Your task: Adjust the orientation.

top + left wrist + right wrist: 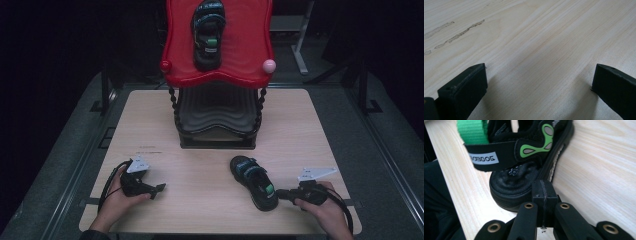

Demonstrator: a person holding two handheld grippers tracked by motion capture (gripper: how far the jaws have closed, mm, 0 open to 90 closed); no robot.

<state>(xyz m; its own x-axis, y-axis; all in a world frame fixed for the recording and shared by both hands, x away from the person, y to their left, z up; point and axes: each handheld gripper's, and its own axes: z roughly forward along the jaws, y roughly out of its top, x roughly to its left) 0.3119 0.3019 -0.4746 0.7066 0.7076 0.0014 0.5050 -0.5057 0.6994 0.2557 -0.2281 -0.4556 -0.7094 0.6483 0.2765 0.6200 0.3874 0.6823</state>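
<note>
The jaws of the right gripper (544,195) were pressed flat together, with nothing between them, their tips right at the heel rim of the sandal on the table (524,170); whether they touched the rim could not be told. The jaws of the left gripper (536,87) stood wide apart over bare wood, holding nothing.

The right gripper view gave the close detail: a green strap, a white label on the black ankle strap, green and grey patches on the side, and the dark footbed at the heel. The toe end was cut off by the top of that view. The high view gave the layout instead: the sandal on the table (254,182) lay near the front edge of the table (310,130), toe pointing away and to the left, with the right gripper (281,194) just at its heel and the left gripper (159,188) well apart on the other side, lying in the left hand (120,197). Behind stood a red rack (240,55), with a second sandal (208,33) on its top shelf. The lower shelf was dark and hard to make out. The left gripper view added faint scuff marks (459,33) on the wood.
</note>
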